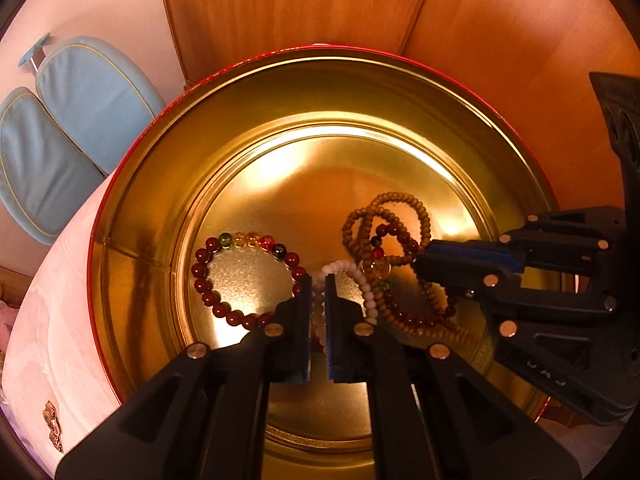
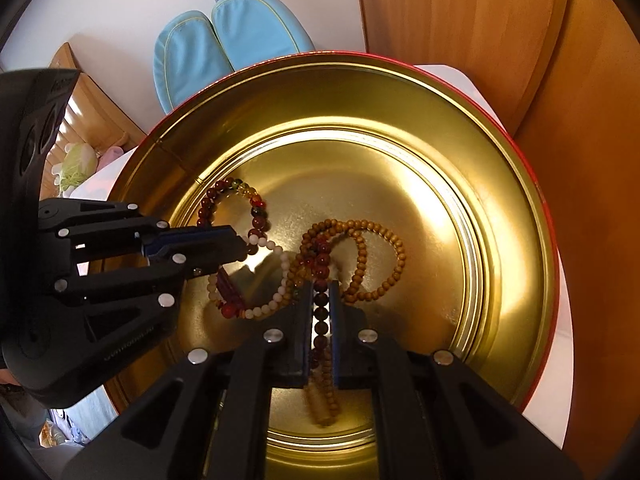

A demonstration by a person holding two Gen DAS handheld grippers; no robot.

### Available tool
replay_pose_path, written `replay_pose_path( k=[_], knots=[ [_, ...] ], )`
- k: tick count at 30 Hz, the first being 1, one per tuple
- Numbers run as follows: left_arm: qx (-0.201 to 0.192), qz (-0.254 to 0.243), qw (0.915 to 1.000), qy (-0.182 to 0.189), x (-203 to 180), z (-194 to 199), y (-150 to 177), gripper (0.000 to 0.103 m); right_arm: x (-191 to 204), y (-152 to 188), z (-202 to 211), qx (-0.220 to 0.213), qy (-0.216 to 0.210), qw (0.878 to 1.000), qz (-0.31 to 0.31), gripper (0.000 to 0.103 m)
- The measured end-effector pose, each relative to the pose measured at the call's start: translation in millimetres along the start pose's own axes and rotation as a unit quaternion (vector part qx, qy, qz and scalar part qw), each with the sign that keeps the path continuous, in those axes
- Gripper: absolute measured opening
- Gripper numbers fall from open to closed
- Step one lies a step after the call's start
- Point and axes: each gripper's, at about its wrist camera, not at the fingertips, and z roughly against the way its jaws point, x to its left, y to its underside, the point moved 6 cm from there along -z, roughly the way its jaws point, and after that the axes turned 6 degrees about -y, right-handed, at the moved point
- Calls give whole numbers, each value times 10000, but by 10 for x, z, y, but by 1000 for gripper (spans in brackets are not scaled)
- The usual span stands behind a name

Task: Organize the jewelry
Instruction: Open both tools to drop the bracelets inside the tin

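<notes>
A round gold tin with a red outer rim holds several bead strings. My left gripper is shut on a white bead bracelet, low inside the tin; it also shows in the right wrist view. A dark red bracelet with coloured beads lies just left of it. My right gripper is shut on a dark red bead bracelet tangled with a long brown wooden bead string. In the left wrist view the right gripper reaches in from the right over that tangle.
The tin stands on a pale pink cloth over a table. A small gold trinket lies on the cloth at the left. Two light blue cushions and a wooden cabinet wall stand behind.
</notes>
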Motion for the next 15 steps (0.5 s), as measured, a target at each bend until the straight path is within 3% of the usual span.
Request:
replay_pose_path(
  k=[15],
  knots=[
    [12,16,10000,8,31,-41,-63,6,-20,23,1,20,38,10000,-30,8]
  ],
)
